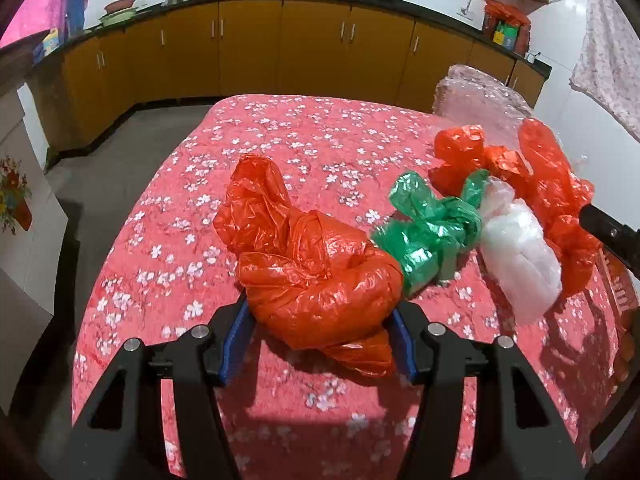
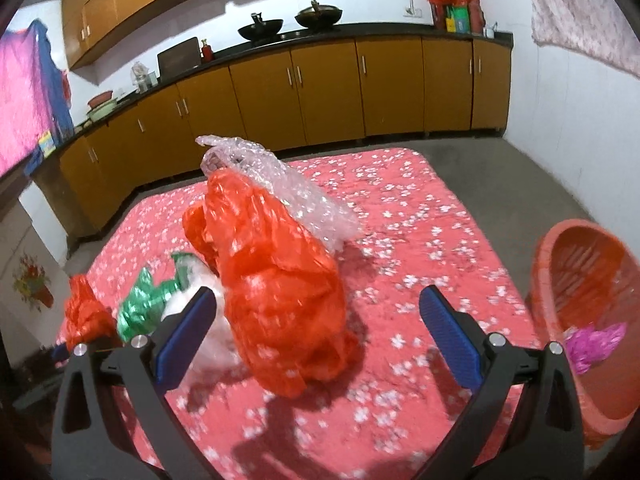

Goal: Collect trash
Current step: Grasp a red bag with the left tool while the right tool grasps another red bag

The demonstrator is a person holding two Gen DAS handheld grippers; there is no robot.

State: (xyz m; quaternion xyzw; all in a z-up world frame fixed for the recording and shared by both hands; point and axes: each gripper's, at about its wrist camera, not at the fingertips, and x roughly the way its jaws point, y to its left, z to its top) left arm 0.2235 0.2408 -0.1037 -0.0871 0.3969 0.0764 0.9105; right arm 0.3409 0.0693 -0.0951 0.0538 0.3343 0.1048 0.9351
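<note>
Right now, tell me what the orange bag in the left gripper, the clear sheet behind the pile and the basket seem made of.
Orange bag: thin glossy plastic film, judging by crinkles and bright highlights.
Clear sheet: likely bubble wrap, translucent with a dotted, bumpy surface.
Basket: probably rigid moulded plastic, matte salmon, with slotted walls.

Each tool (image 1: 320, 344) (image 2: 316, 344) has black angular arms, silver round screws and ribbed blue pads (image 2: 448, 336).
</note>
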